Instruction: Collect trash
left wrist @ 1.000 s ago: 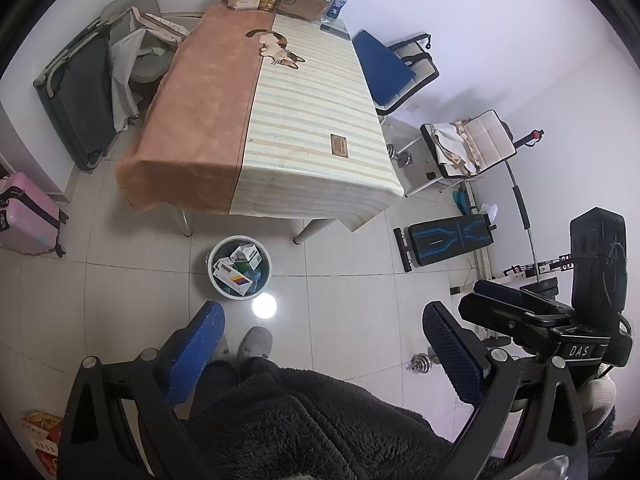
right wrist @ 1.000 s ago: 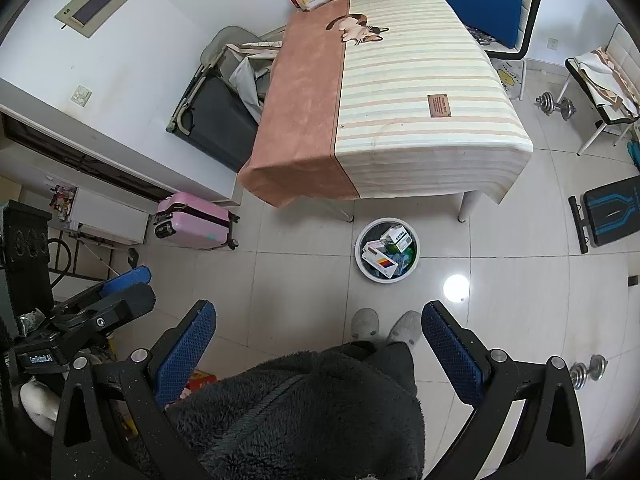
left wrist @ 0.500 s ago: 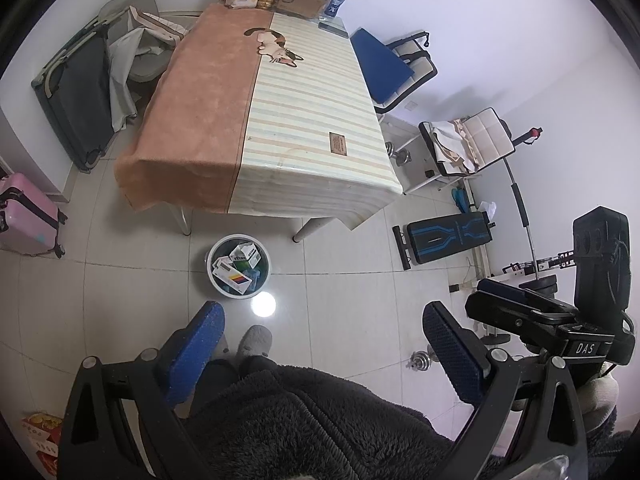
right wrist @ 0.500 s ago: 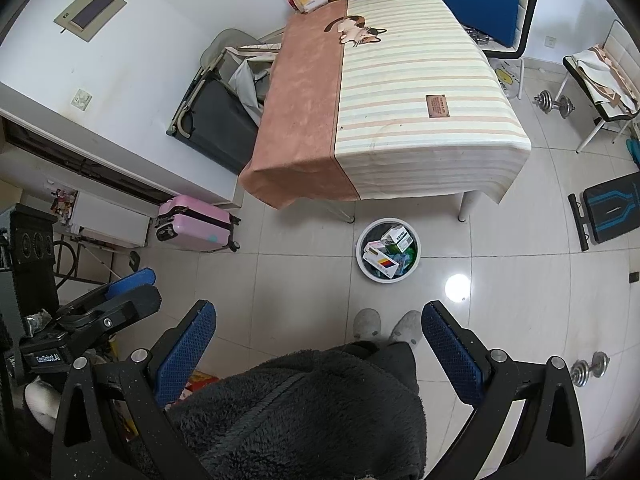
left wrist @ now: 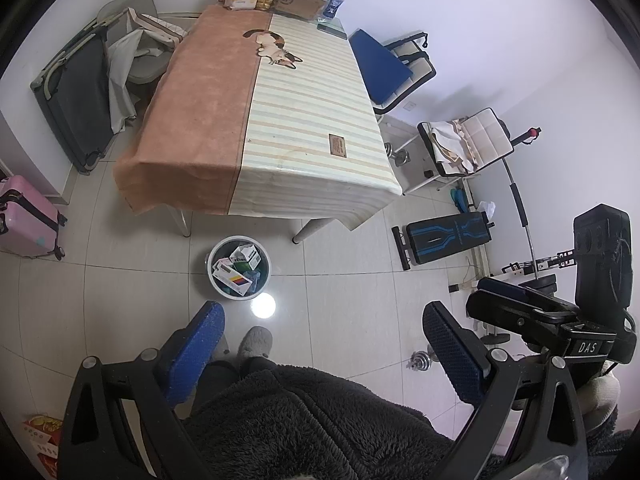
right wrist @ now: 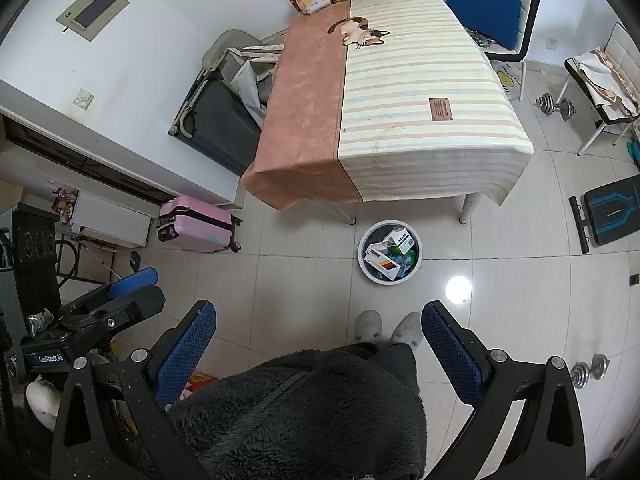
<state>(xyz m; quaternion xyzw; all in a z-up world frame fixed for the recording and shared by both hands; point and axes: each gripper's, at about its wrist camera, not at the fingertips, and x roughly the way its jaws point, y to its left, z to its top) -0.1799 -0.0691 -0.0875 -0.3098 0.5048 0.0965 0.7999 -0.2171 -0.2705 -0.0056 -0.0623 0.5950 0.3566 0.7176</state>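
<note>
Trash bin [left wrist: 239, 268] holds boxes, its lower contents indistinct; left tool [left wrist: 324, 354] and right tool [right wrist: 319, 354] both gape empty.

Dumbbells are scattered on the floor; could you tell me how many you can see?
2: one dumbbell lies beside the white chair, another dumbbell lies near the right gripper. More may be hidden.

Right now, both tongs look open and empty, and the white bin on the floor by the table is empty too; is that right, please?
Not quite. The white bin is not empty: both wrist views show boxes and packets inside it. The rest holds: the left tongs and right tongs are open and empty, and the bin stands on the floor by the table.
</note>
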